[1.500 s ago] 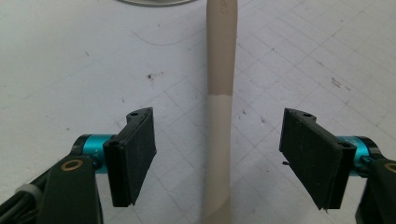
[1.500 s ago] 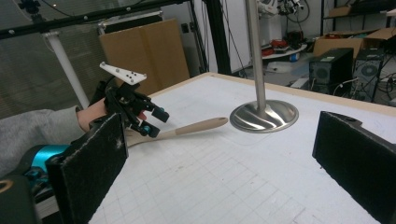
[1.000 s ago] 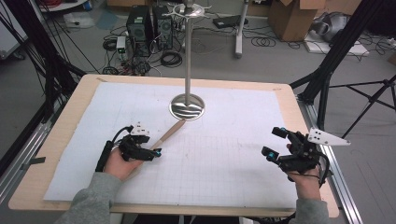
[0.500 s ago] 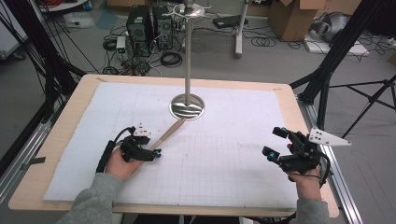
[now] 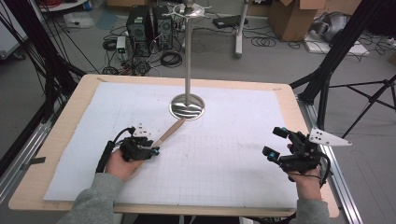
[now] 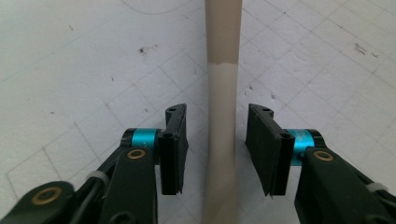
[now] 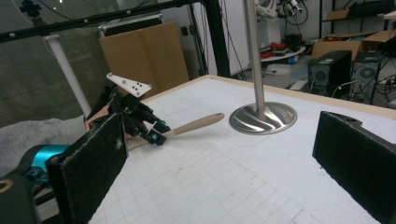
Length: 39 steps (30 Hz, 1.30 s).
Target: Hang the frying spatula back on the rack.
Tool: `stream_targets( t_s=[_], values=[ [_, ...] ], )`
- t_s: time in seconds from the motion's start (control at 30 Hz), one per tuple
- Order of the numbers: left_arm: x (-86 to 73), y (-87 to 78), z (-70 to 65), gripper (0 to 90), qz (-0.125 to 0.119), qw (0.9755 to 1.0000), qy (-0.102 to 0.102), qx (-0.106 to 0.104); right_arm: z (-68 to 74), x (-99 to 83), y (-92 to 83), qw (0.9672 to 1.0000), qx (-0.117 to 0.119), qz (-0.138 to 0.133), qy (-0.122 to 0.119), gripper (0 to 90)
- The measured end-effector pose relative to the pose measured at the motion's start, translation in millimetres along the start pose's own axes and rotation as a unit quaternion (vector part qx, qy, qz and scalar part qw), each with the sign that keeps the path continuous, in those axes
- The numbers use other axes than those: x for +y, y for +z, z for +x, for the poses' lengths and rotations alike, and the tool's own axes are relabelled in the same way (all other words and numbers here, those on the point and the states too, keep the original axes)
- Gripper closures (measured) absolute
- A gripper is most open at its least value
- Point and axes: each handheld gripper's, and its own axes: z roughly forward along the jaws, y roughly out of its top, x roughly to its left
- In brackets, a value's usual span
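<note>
Table: a wooden table (image 5: 60, 140) covered by a white gridded mat (image 5: 224, 158) that stops short of the wood on every side, leaving a bare strip all round.
Stand: a metal stand (image 5: 187, 105) with a round shiny base sits at the far middle of the mat, its pole rising straight up.
Open room: the stretch of mat between the two hands is bare, and so is the near half on the right side; the far corners lie free as well.
Handle: a long beige wooden handle (image 5: 168, 134) lies flat on the mat, left of centre, between the left hand and the stand's base.
Long axis: it runs on a slant, from the near left up toward the far right; its far rounded tip points at the stand's base and ends just beside the rim.
Left gripper (image 6: 217, 144): low over the near end of the handle, jaws on either side of it; they have just been closing, yet a gap shows on each side, so the pads are not pressing it.
Right gripper (image 5: 276, 143): held near the right edge of the mat, well apart from the handle, jaws spread wide with nothing between them, aimed toward the stand.
</note>
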Motion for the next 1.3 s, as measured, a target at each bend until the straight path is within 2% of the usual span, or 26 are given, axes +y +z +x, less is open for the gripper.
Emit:
stream_targets(
  t_s=[0.13, 0.27, 0.6, 0.77, 0.83, 0.97, 1.3],
  values=[
    [-0.3, -0.7, 0.0, 65.1, 0.0, 1.0, 0.003, -0.007, -0.2, -0.2, -0.3, 1.0, 0.0, 0.0, 0.0, 2.1],
    [-0.7, -1.1, 0.5, 76.6, -0.002, 0.9999, 0.006, -0.008, -0.9, -0.7, -0.3, 1.0, -0.001, 0.0, -0.001, 2.1],
    [0.4, -1.2, 0.8, 77.4, -0.001, 1.0, 0.0, -0.006, -0.9, -1.0, -0.3, 1.0, 0.0, 0.0, 0.0, 2.1],
    [0.0, -5.1, 4.3, 77.6, -0.001, 0.9999, -0.004, 0.01, -0.9, -0.9, -0.4, 1.0, 0.001, 0.0, 0.0, 2.1],
    [-0.2, -6.5, 6.0, 77.6, -0.002, 0.9999, -0.008, 0.009, -0.9, -0.7, -0.4, 1.0, 0.0, -0.001, 0.0, 2.1],
    [0.7, -16.5, 9.0, 77.6, -0.027, 0.9995, -0.017, 0.006, -1.0, -0.6, -0.4, 1.0, 0.001, -0.001, 0.0, 2.1],
    [1.5, -32.7, 13.6, 77.7, -0.055, 0.9982, -0.023, 0.006, -0.8, -0.6, 2.0, 1.0, 0.003, 0.003, -0.001, 2.1]
  ],
)
